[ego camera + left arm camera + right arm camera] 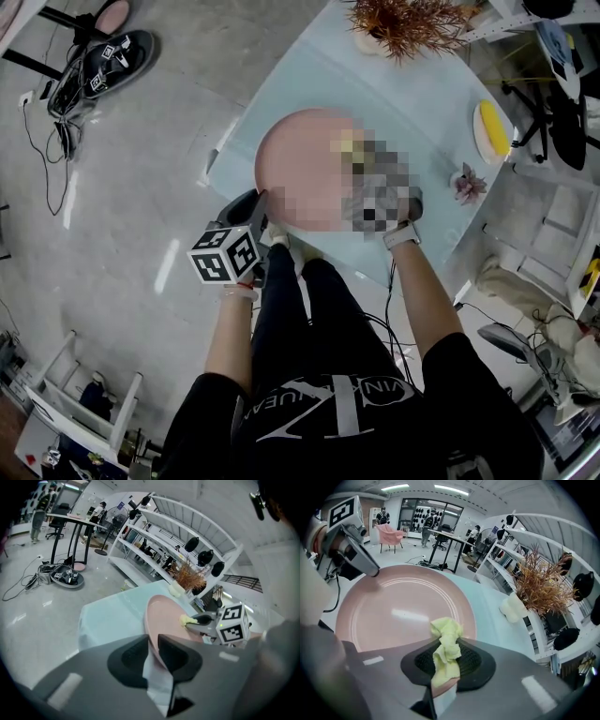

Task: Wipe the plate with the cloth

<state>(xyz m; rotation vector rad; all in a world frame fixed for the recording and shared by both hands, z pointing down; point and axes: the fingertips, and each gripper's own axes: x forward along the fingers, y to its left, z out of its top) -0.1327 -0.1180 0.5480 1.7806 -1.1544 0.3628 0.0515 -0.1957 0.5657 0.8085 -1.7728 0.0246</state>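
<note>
Head view: the pink plate (298,167) is over the pale blue table (422,103), with my left gripper (251,211) at its near rim. Left gripper view: my jaws are clamped on that rim. It's stiff and glossy, probably slippery and breakable, so the rim is my hold. Right gripper view: my right gripper (443,665) pinches the soft, light yellow cloth (446,641) at the plate's edge.

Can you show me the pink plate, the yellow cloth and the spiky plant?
pink plate (393,616), right gripper view, on its bare middle.
yellow cloth (446,644), right gripper view, on its bunched middle.
spiky plant (541,585), right gripper view, on its brown fronds.
</note>
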